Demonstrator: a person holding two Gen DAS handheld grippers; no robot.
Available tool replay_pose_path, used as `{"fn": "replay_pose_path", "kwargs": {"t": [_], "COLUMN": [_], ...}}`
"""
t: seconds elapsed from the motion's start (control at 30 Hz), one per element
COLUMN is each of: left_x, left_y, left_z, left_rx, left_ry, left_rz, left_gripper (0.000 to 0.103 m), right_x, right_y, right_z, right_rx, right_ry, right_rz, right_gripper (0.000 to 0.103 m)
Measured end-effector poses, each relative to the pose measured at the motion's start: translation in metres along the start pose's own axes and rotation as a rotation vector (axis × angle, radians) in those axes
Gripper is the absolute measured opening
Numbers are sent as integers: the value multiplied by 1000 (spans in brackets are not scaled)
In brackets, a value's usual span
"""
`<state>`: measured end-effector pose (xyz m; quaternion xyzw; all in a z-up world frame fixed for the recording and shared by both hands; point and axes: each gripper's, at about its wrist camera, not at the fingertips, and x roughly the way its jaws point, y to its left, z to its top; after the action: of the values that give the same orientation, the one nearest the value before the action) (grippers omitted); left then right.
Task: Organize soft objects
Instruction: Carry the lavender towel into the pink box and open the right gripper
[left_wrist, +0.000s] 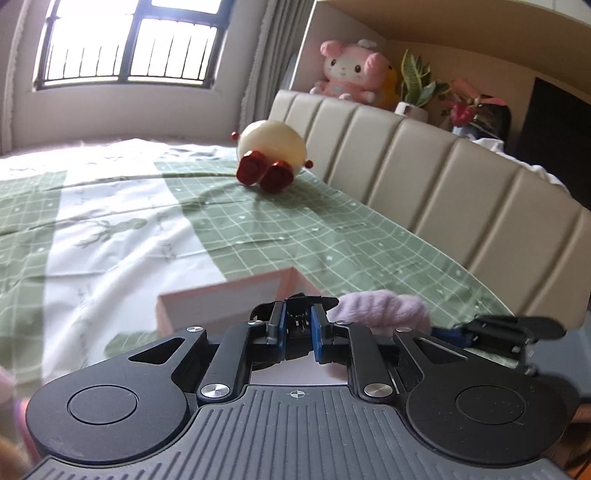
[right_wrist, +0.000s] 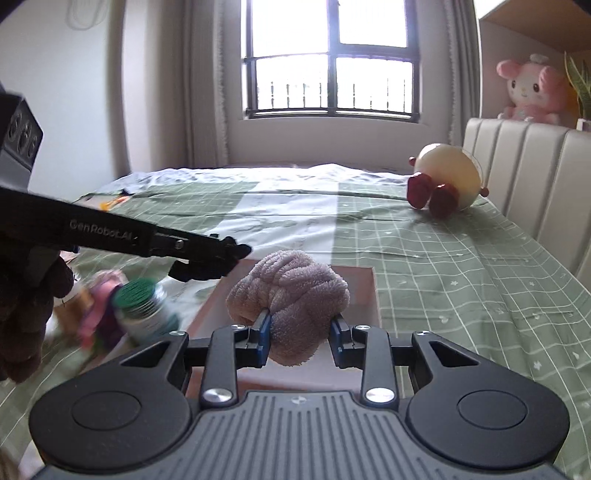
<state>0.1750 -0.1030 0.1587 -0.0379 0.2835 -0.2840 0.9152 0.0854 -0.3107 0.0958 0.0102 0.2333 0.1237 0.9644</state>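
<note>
The right claw is clamped on a rolled, lilac-pink fluffy towel, its blue pads pressing into the lower half of the bundle from both sides so the soft roll bulges above and below them. The towel hangs in the air over the pink box that sits open on the bed; held there, it looks ready to be dropped straight inside, which fits the job of gathering the soft things into one place.

The left claw is nearly closed, with nothing between its pads. It reaches in from the side near the box's far edge, perhaps to steady the box or simply staying clear of the towel.

A round cream plush toy with red feet lies further up the bed, near the padded headboard, well apart from the box, probably another soft thing waiting its turn. A pink plush doll sits on the ledge above the headboard. Beside the box, a green-lidded jar and other small items are blurred, and I cannot tell what they are.
</note>
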Motion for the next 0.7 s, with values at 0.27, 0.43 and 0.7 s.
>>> {"fn": "replay_pose_path", "kwargs": {"t": [0.27, 0.43, 0.7], "left_x": [85, 123, 40], "left_y": [8, 7, 31], "left_z": [13, -17, -33], "left_rx": [-37, 91, -62], "left_ry": [116, 291, 146], "left_rz": [42, 231, 130], "left_gripper": [17, 19, 19], "right_x": [59, 44, 8], "right_y": [-14, -16, 10], "right_z": [-19, -31, -28], "right_rx": [84, 88, 32], "right_ry": [92, 74, -25], "right_rz": [31, -21, -126], "right_gripper": [44, 58, 60]}}
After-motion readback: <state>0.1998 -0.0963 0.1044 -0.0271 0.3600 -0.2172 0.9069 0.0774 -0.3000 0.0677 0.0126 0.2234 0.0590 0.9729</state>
